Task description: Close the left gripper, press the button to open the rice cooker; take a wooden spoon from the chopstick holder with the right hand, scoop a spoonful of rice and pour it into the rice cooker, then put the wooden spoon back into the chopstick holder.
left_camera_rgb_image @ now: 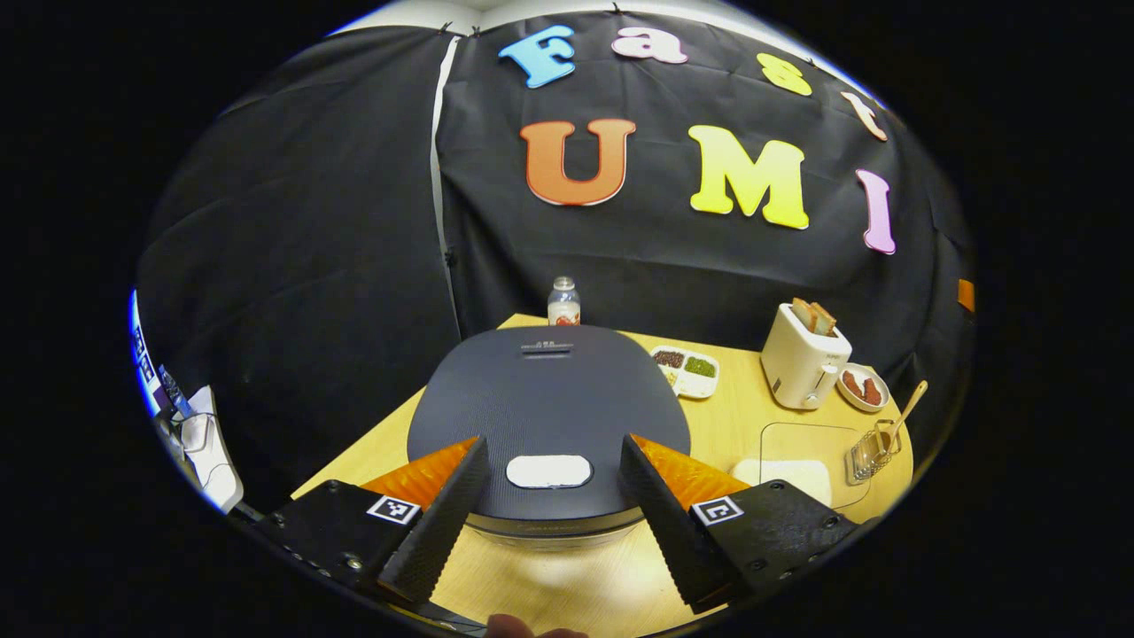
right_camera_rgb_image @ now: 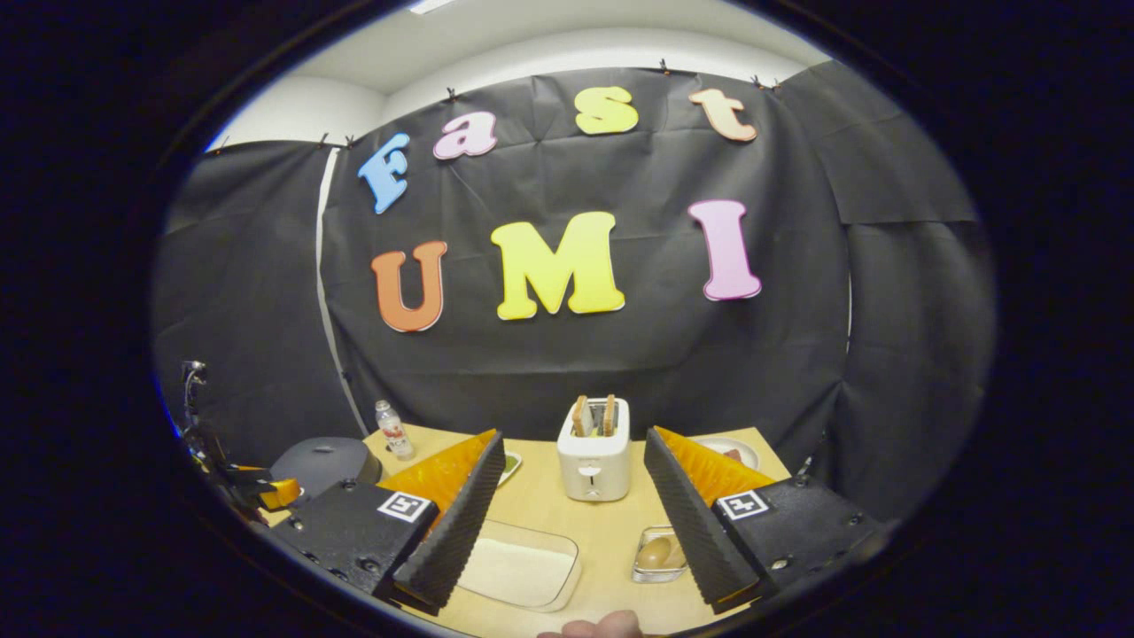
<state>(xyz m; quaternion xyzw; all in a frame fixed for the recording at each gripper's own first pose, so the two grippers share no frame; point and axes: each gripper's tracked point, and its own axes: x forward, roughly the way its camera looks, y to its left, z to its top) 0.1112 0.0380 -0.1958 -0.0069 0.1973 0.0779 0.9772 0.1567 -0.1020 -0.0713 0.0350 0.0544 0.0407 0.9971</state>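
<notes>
Both fingers of the left gripper (left_camera_rgb_image: 551, 505) stood apart at lower centre of the left gripper view, flanking the lidded rice cooker (left_camera_rgb_image: 547, 416); wooden spoon (left_camera_rgb_image: 907, 409) in chopstick holder (left_camera_rgb_image: 873, 450), right edge. Right gripper view: right gripper (right_camera_rgb_image: 571, 523) likewise spread, toaster (right_camera_rgb_image: 594, 461) centred between, rice tray (right_camera_rgb_image: 523, 567) below.

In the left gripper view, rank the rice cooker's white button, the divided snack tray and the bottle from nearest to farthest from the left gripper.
1. White button: between the open fingers of the left gripper, at the lid's front.
2. Divided snack tray: farther back, right of the rice cooker.
3. Bottle: behind the cooker, by the wall.
</notes>
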